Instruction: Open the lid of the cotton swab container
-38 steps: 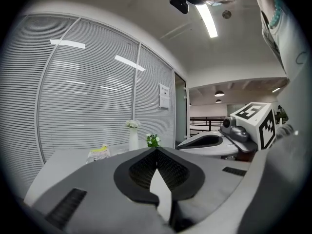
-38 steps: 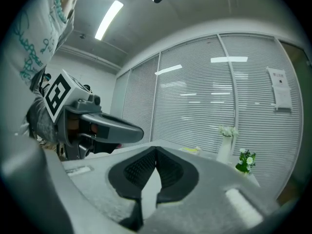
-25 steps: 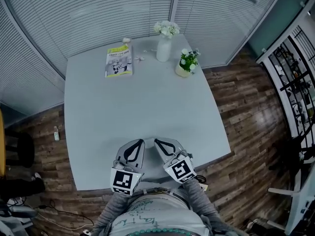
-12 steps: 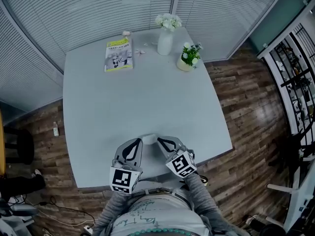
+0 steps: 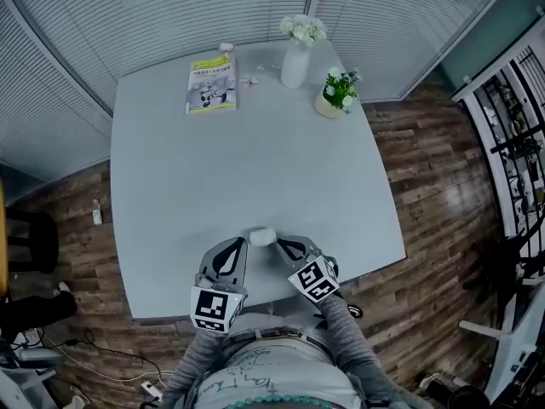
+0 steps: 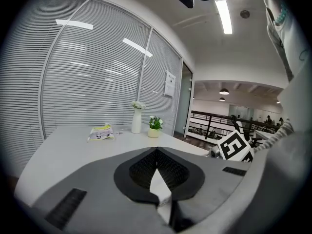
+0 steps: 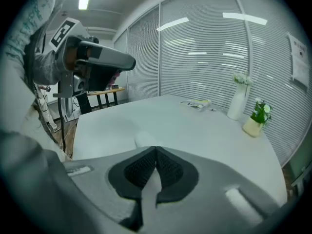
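a booklet (image 5: 211, 84) lies at the upper left of the grey table (image 5: 170, 169), on its far side from the person. two tiny pale bits (image 5: 250, 81) lie just right of the booklet, too small to make out.

low in the frame, a bit left of the middle, is the left gripper (image 5: 240, 244). its jaws are pressed tight together and there is nothing between them.

just right of its tip sits the cotton swab container (image 5: 261, 236), small and white, on the table near the close edge. it is between the tips of the two grippers. i cannot tell if either tip touches it.

the right gripper (image 5: 275, 244) is on the other side of the container. its jaws are pressed together too and hold nothing. in the right gripper view the container is a pale round shape just past the jaw tips.

at the upper right of the table stands a white vase (image 5: 295, 65) with white flowers. right of it is a small pot (image 5: 326, 105) with a green plant. brown wood floor (image 5: 426, 186) fills the right side.
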Motion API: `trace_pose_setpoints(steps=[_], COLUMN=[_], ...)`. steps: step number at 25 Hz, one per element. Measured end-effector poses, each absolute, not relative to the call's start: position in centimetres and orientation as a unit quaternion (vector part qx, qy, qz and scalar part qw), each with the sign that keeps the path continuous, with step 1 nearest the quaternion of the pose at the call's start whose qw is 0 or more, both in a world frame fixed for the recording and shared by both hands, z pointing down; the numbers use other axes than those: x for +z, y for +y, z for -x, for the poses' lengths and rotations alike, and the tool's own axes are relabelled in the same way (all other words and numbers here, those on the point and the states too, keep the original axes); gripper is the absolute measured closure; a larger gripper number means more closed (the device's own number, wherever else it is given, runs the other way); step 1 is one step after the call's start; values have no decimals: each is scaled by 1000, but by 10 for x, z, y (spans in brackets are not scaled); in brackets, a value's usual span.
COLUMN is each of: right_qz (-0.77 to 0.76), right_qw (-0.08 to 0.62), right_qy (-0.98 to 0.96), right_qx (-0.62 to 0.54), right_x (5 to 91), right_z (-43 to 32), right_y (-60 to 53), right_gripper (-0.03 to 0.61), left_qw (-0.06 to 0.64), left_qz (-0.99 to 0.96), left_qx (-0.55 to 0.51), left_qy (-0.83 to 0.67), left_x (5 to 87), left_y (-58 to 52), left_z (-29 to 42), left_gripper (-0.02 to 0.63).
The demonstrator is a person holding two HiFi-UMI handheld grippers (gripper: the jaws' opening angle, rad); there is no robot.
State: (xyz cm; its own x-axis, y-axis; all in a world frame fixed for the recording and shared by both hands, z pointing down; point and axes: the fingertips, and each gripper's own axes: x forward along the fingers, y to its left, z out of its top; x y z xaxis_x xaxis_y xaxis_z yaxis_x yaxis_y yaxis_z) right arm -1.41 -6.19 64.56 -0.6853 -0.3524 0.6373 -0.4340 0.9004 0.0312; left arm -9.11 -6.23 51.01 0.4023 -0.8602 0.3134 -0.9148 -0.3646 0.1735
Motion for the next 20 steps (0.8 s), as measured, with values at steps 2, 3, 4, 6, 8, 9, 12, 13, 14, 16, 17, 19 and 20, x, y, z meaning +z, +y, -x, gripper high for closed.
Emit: trace_pose_setpoints(steps=[2,3,4,6,8,9,12,13,14,16,17,19,20], right_qz=[-211,-209,-207,-202,-198,-197,-190,-185,-179,-171,-166,-155,-149], right_qw=[340,342,345,348,349,348,352,352,352,352,353,358,363], right_qy=[-914,-913,-913,-912,-912,-912,-911,-912,-913,-915,-916,-916,-915], right_qx=[66,68,69,74,82,87,99,101,101,97,95,91,89], right_x=[651,653,654,658,663,665,670,671,672,673,675,680,683], right_z=[13,12,12,11,11,11,11,12,13,16,17,21,23], right_y=[-61,-60,-59,-57,-57,-57,-57,-57,-57,-58,-58,-59,-59], right_gripper=[577,577,577,577,576,575,545,509,505,472,446,386,348], left_qw=[164,166,167,167,167,167,169,170,171,174,175,176,177], left_qz=[-820,-819,-819,-818,-817,-816,-813,-812,-811,-808,-807,-804,-802], left_qx=[85,86,87,86,86,87,87,87,88,89,90,91,92], left_qy=[-542,-542,-542,-543,-545,-546,-550,-551,-553,-556,-557,-561,-563], left_x=[512,513,514,515,518,519,520,521,521,524,525,526,527], left_y=[-62,-62,-62,-62,-62,-61,-60,-60,-59,-57,-56,-54,-53], left_z=[92,92,92,92,92,92,93,94,95,97,97,99,101], left_gripper=[615,615,615,615,615,615,615,615,615,615,615,615,615])
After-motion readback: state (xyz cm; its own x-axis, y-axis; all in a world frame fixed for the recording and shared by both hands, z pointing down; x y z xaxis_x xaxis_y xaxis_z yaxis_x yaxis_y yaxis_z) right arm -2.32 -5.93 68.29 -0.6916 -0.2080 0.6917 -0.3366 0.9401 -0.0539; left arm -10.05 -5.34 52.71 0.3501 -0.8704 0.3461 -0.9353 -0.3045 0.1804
